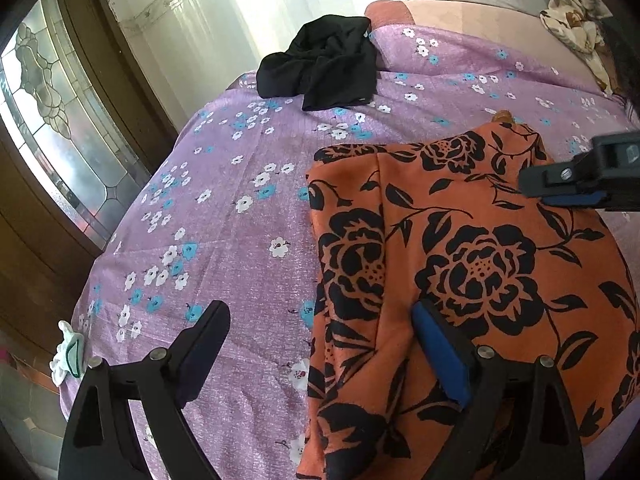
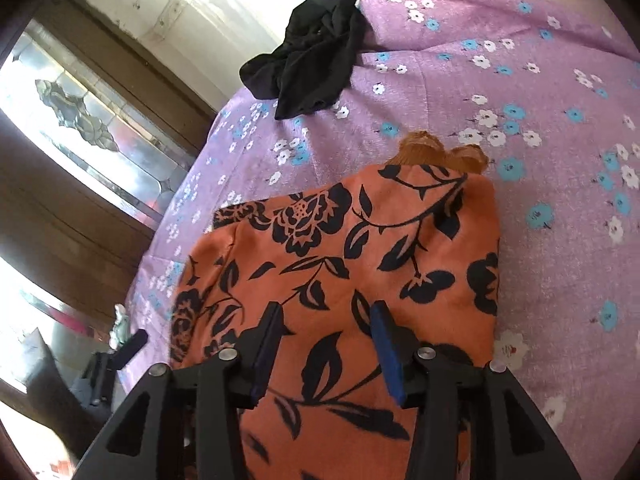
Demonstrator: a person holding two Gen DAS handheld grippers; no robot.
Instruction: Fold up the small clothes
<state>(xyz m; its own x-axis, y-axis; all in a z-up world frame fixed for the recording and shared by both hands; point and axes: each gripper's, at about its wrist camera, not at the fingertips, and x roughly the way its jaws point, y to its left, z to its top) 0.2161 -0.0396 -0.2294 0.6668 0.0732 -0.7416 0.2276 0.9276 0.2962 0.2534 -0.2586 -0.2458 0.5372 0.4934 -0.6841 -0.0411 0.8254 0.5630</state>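
Orange floral garment (image 2: 340, 248) on purple flowered bedsheet (image 1: 224, 216) beside stained-glass door (image 1: 44, 120), both grippers released.

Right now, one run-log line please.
orange floral garment: folded on bed | black garment: crumpled, unfolded | left gripper: open | right gripper: open over orange

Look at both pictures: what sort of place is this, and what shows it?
Most likely a bedroom at home. A bed spread with a purple flowered sheet carries an orange floral garment and a crumpled black garment, beside a wooden door with patterned glass.
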